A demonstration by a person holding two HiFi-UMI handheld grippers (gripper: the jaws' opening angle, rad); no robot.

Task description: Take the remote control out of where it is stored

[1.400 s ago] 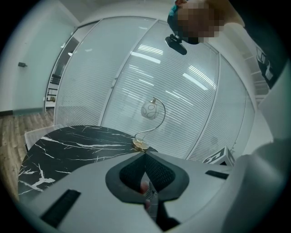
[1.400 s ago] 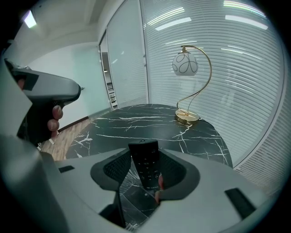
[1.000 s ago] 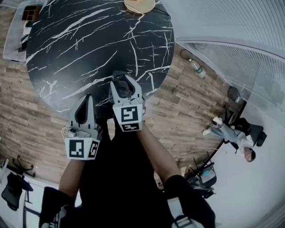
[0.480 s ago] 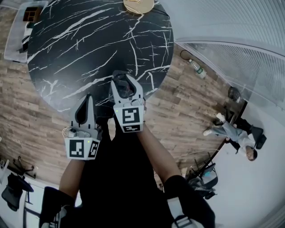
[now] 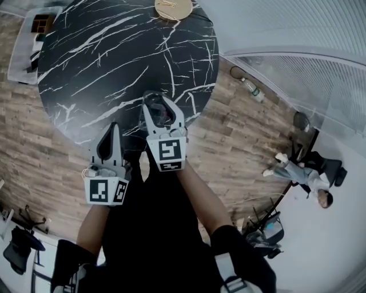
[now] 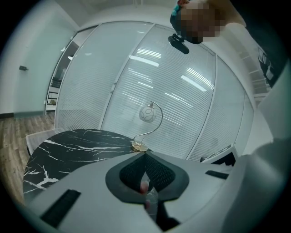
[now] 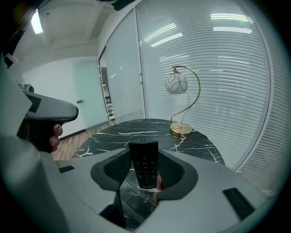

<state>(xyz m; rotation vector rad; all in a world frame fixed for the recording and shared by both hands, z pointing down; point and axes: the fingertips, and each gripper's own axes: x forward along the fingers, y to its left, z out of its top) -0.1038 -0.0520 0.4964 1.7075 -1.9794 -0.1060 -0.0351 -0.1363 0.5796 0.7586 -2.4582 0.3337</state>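
Head view: the right gripper (image 5: 157, 103) is held over the near edge of the round black marble table (image 5: 114, 57). The left gripper (image 5: 111, 130) is beside it, at that same edge.

Left gripper view: jaws pressed together, nothing between them.

Right gripper view: jaws pinch the remote control (image 7: 144, 164), held upright above the table. A lamp (image 7: 179, 86) stands at the table's far edge.

A round black marble table (image 5: 114, 63) stands on the wooden floor (image 5: 34, 143); a lamp (image 5: 173, 8) with a gold base sits at the table's far edge.
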